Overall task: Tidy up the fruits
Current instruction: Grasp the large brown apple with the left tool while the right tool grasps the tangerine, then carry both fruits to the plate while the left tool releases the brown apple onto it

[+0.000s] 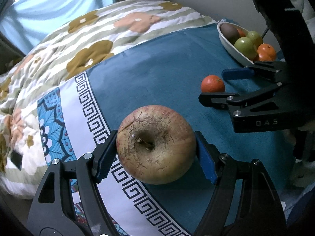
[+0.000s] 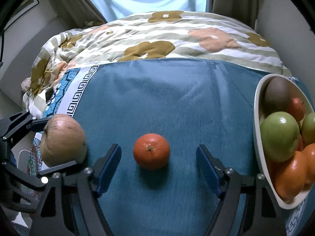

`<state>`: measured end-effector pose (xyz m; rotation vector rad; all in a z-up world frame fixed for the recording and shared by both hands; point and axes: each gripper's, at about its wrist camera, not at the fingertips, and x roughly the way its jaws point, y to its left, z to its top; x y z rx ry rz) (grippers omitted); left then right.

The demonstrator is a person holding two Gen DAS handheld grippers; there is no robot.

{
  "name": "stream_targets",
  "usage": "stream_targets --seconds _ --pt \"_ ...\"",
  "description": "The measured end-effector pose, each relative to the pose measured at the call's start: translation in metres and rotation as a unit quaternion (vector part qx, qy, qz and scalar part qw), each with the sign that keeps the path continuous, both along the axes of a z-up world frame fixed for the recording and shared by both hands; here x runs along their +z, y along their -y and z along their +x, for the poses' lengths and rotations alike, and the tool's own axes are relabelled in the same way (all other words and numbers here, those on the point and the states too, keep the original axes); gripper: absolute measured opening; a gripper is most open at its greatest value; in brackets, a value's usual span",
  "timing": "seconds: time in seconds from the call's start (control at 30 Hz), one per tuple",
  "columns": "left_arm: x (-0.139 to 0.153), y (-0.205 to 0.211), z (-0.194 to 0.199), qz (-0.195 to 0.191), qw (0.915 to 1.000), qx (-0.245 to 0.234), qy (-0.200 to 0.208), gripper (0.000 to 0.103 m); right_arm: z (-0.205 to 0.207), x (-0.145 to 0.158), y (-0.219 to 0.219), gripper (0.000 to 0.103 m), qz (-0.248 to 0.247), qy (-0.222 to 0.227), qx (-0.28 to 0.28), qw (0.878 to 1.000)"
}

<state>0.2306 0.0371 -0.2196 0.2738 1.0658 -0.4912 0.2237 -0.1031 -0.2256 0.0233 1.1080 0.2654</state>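
Blue bedspread [image 2: 177, 90]: your left gripper [image 1: 156, 154] pinched the apple [image 1: 156, 144], right gripper [image 2: 158, 166] gaped around the tangerine [image 2: 151, 151]; squeeze, then bowl [image 2: 258, 133] on the right

Your left gripper [image 1: 155, 153] has black angular linkage arms with triangular cutouts, silver screw heads at the joints and ribbed blue pads [image 1: 104, 157]. Your right gripper [image 2: 158, 165] matches it: black arms, silver screws, blue pads [image 2: 109, 169]; its body carries pale "DAS" lettering.
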Motion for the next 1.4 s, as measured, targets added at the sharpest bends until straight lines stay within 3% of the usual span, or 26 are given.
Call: stream_targets --seconds 0.13,0.27,0.6,0.9,1.1,1.4 --pt "0.000 -0.001 0.000 -0.002 1.0000 0.009 -0.002 0.080 0.001 -0.001 -0.001 0.055 -0.007 0.005 0.003 1.000" --pt "0.000 0.001 0.001 0.000 0.9999 0.016 -0.001 0.080 0.002 0.001 -0.003 0.034 0.001 0.004 0.015 1.000" --pt "0.007 0.006 0.001 0.008 0.9994 0.033 0.008 0.080 -0.002 0.019 0.009 0.034 0.008 0.017 0.012 1.000" --pt "0.044 0.035 0.002 0.002 0.9985 0.040 0.038 0.080 -0.013 0.056 0.052 0.034 0.017 0.033 -0.015 0.999" --pt "0.075 0.073 0.003 -0.016 0.9979 0.038 0.050 0.080 -0.026 0.083 0.097 0.034 0.017 0.048 -0.036 0.998" --pt "0.102 0.165 0.008 -0.045 0.9966 0.002 0.069 0.080 -0.037 0.105 0.174 0.034 0.008 0.063 -0.068 0.996"
